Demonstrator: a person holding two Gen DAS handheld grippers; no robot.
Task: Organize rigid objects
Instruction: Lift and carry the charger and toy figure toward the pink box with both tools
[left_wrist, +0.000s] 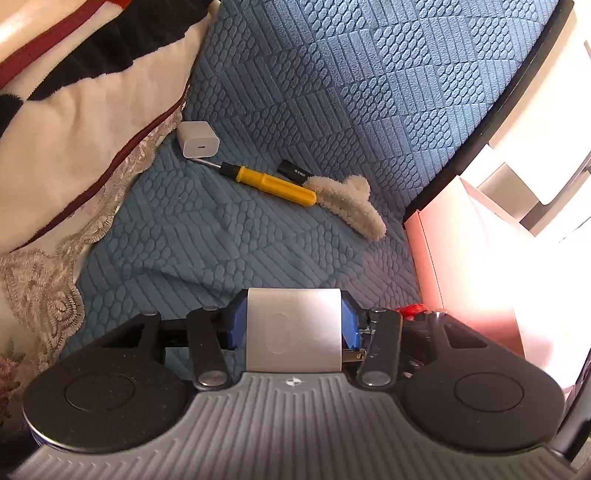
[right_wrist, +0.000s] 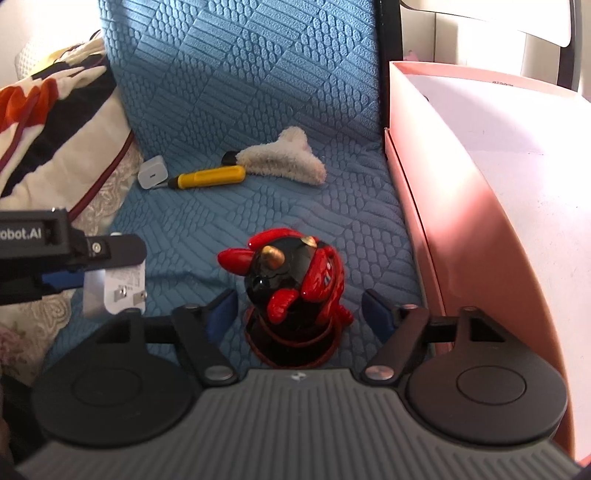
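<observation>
- Left gripper (left_wrist: 293, 328) clamped on a silver-white square plug adapter (left_wrist: 293, 328), prongs showing in right wrist view; "obot.AI" readable on its black body
- Right gripper (right_wrist: 299, 310) spread wide around a glossy red-and-black horned figurine (right_wrist: 291, 280), blue pads clear of it
- Beyond on blue quilted cover (left_wrist: 332, 92): small white USB charger cube (left_wrist: 197, 139); yellow-handled screwdriver (left_wrist: 275, 184); fuzzy cream hair claw (left_wrist: 351, 201); small black stick with unreadable white print (left_wrist: 293, 170)
- Pink cardboard box (right_wrist: 413, 206) to the right
</observation>
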